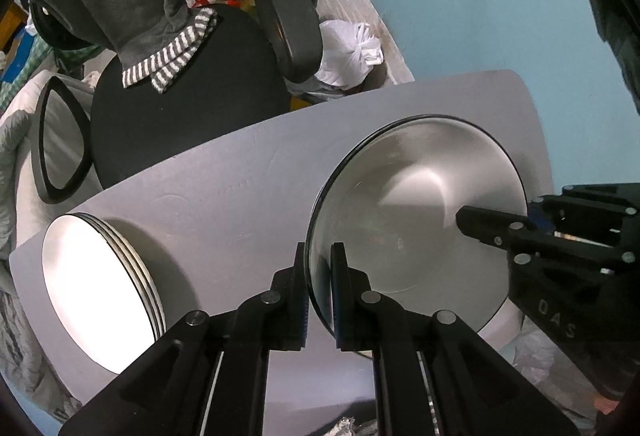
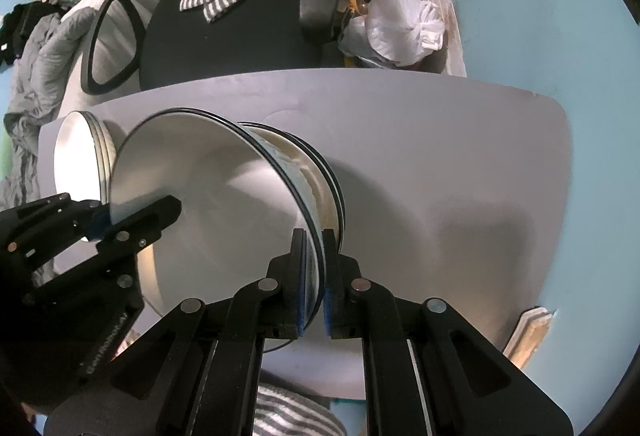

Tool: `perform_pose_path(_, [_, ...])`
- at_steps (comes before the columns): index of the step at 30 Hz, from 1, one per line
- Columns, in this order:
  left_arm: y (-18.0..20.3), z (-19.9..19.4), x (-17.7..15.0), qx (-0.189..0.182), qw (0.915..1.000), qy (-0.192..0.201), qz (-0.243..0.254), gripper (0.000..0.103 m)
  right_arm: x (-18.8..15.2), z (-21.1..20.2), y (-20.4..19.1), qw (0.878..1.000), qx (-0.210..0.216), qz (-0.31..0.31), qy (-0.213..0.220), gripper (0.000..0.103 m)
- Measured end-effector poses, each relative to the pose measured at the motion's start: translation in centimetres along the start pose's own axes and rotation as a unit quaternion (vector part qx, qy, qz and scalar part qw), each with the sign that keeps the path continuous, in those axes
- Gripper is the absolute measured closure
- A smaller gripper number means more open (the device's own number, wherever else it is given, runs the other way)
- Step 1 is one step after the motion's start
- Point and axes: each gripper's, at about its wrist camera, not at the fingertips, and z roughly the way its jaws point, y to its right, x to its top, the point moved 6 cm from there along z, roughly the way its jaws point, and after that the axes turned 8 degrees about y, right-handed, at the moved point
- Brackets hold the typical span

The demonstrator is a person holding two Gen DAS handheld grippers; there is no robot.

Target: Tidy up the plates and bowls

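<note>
Your top bowl (image 1: 416, 220) looks like brushed metal, satin grey inside with soft highlights and a thin dark rim; in the right wrist view the bowls (image 2: 320, 180) nested under it shine glossier on their outer walls. The plate stack (image 1: 100, 292) at your far left is smooth and glossy white. The table (image 1: 224, 196) is matt, pale grey, faintly scuffed. Both grippers (image 1: 320, 276) (image 2: 314, 268) are matt black plastic with blue pads (image 2: 308, 276) and bright metal pins.
</note>
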Motion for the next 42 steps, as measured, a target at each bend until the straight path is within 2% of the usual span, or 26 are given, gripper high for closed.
perform_pose_path(9, [0.0, 0.3, -0.2, 0.003, 1.0, 0.0, 0.009, 0.091, 0.2, -0.2, 0.1, 1.0, 0.001, 0.004, -0.006, 0.092])
perform_pose_path(11, [0.0, 0.1, 0.0, 0.005, 0.9999, 0.004, 0.009, 0.091, 0.2, -0.4, 0.0, 1.0, 0.0, 0.002, -0.003, 0.089])
perform_pose_path(13, [0.0, -0.2, 0.2, 0.007, 0.9999, 0.01, 0.01, 0.091, 0.3, -0.8, 0.0, 1.0, 0.001, 0.0, 0.005, 0.078])
perform_pose_path(22, [0.1, -1.2, 0.5, 0.012, 0.9996, 0.023, 0.014, 0.091, 0.6, -2.0, 0.6, 1.0, -0.005, 0.006, 0.023, 0.075])
perform_pose_path(23, [0.1, -1.3, 0.4, 0.016, 0.9995, 0.024, 0.016, 0.089, 0.6, -2.1, 0.6, 1.0, -0.005, 0.006, 0.024, 0.074])
perform_pose_path(27, [0.0, -1.9, 0.2, 0.012, 0.9994, 0.03, 0.015, 0.068, 0.5, -2.9, 0.8, 0.999, -0.003, 0.002, 0.036, 0.054])
perform_pose_path(30, [0.0, -2.5, 0.0, 0.007, 0.9992, 0.036, 0.015, 0.058, 0.3, -3.3, 1.0, 0.999, -0.002, -0.001, 0.043, 0.047])
perform_pose_path(33, [0.0, -2.8, -0.2, 0.001, 0.9992, 0.037, 0.016, 0.052, 0.1, -3.6, 1.5, 0.999, -0.004, -0.001, 0.049, 0.042])
perform_pose_path(37, [-0.3, -2.7, -0.5, -0.004, 0.9994, 0.032, 0.011, 0.05, -0.2, -3.8, 2.2, 0.999, -0.001, 0.004, 0.054, 0.038])
perform_pose_path(42, [-1.4, -1.6, -0.7, -0.016, 0.9995, 0.012, -0.023, 0.049, -0.4, -3.3, 2.7, 0.999, 0.005, 0.004, 0.048, 0.037])
